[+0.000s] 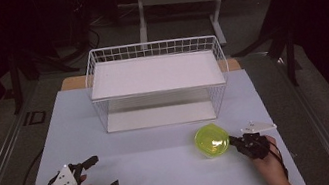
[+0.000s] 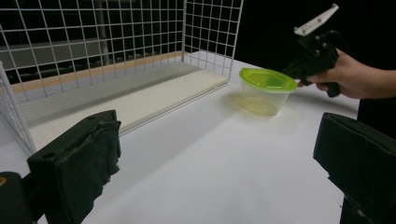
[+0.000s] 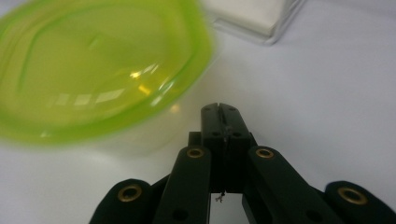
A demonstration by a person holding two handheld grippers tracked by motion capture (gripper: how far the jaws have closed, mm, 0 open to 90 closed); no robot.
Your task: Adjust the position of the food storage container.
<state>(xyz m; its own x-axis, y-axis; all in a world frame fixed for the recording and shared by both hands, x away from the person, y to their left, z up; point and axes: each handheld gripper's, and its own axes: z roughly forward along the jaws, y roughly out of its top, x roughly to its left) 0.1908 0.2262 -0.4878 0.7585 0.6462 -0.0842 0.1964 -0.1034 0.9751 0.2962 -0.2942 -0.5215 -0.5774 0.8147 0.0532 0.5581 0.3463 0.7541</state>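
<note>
Forearms and hands enter the high view from its bottom edge. At lower left the left gripper point(image 1: 97, 180) rests low over the white table point(image 1: 166, 173), jaws spread wide with nothing between them. At lower right the right gripper point(image 1: 232, 141) has its jaws pressed together, tips at the edge of the container point(image 1: 211, 140), a clear tub under a yellow-green lid. The tub stands on the table in front of the wire rack point(image 1: 158, 83), toward the rack's right end and apart from it. The closed tips appear to be nudging the tub, not grasping it.

Left gripper view: two black padded jaws rise wide apart in the foreground, empty. Beyond them the container point(image 2: 267, 91) sits upright just off the corner of the rack point(image 2: 140, 56), and the right gripper point(image 2: 292, 70) meets its far side at lid height.

Right gripper view: the jaws are closed flat on each other, holding nothing, with the right gripper point(image 3: 220, 109) just beside the tub wall below the lid point(image 3: 93, 70); whether tip and wall touch cannot be told.

Judgement: a push made this high could tip the tub or pop the lid. Contact lower on the wall, aimed through the tub's centre and moved slowly, should slide it straight; the idle left gripper can block any skid.
</note>
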